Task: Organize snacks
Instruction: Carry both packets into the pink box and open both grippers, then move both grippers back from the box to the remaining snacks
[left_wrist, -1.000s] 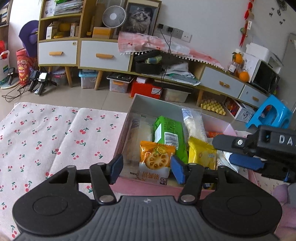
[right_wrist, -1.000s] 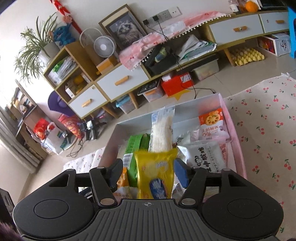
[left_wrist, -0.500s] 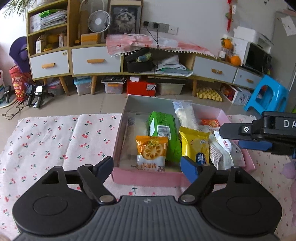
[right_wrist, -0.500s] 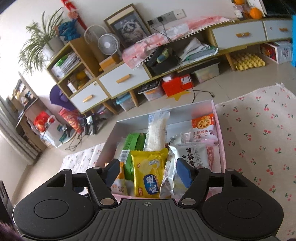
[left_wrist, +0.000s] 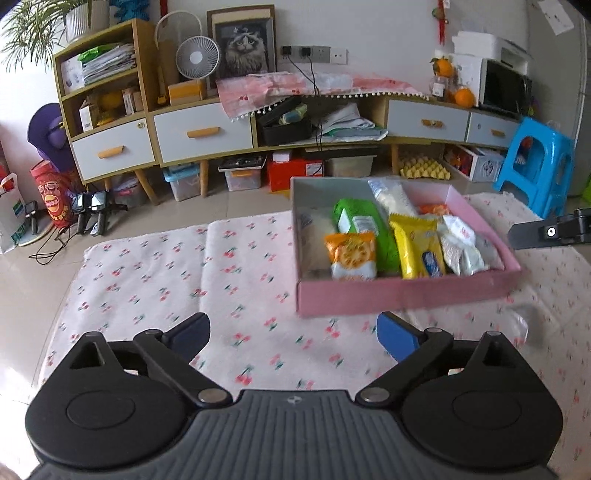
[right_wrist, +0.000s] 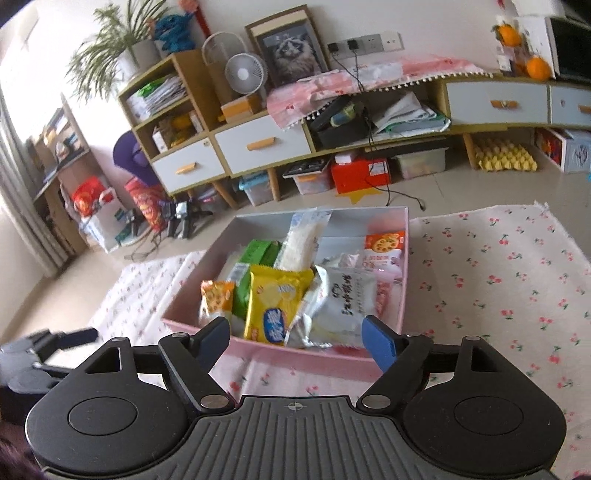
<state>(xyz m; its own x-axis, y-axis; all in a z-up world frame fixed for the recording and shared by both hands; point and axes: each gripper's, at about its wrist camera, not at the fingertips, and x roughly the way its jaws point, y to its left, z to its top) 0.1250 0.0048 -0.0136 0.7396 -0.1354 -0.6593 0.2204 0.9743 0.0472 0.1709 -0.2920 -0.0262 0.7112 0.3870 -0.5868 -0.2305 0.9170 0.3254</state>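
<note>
A pink box on the cherry-print cloth holds several snack packets: an orange cracker pack, a green pack, a yellow pack, a long white pack and white bags. My left gripper hovers over bare cloth, left of and in front of the box, jaws opening, nothing between them. My right gripper is at the box's near wall, jaws opening, apart from the packets. Its tip shows at the right in the left wrist view.
The cherry-print cloth spreads left and right of the box. Behind, across a tiled floor, stands a low cabinet with drawers, storage bins and a fan. A blue stool stands at the far right.
Both grippers have let go of their packets, the orange one and the yellow one, opened wider and drawn back from the box. Both packets now lie in the box.
</note>
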